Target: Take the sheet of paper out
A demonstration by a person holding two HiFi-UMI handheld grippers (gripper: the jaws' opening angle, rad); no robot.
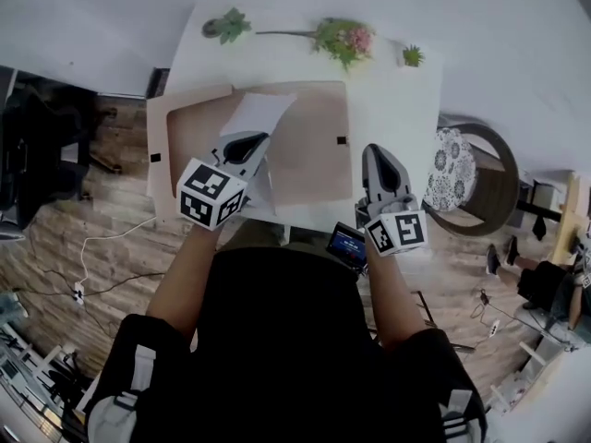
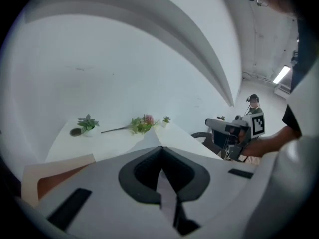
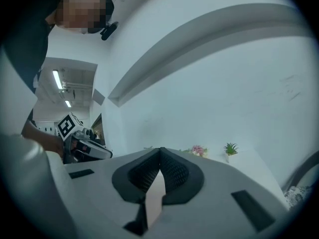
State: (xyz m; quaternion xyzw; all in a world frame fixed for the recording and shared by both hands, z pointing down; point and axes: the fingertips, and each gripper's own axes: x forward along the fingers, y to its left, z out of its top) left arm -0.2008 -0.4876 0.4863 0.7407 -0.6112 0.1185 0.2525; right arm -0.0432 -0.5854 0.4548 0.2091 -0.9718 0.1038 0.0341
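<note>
A white sheet of paper (image 1: 256,113) hangs lifted over the open brown folder (image 1: 309,155) on the white table (image 1: 392,100). My left gripper (image 1: 251,140) is shut on the sheet's near edge and held above the folder's left half. In the left gripper view the jaws (image 2: 160,148) meet at their tips, and the folder (image 2: 55,176) shows low on the left. My right gripper (image 1: 375,151) hovers just right of the folder, shut, with nothing between its jaws (image 3: 159,149). More white paper (image 1: 260,195) lies under the left gripper at the folder's near edge.
Three small plants (image 1: 229,26) (image 1: 343,37) (image 1: 412,55) stand along the table's far edge. A round chair with a patterned cushion (image 1: 452,169) sits to the right. A small device with a blue screen (image 1: 347,245) is at the near edge.
</note>
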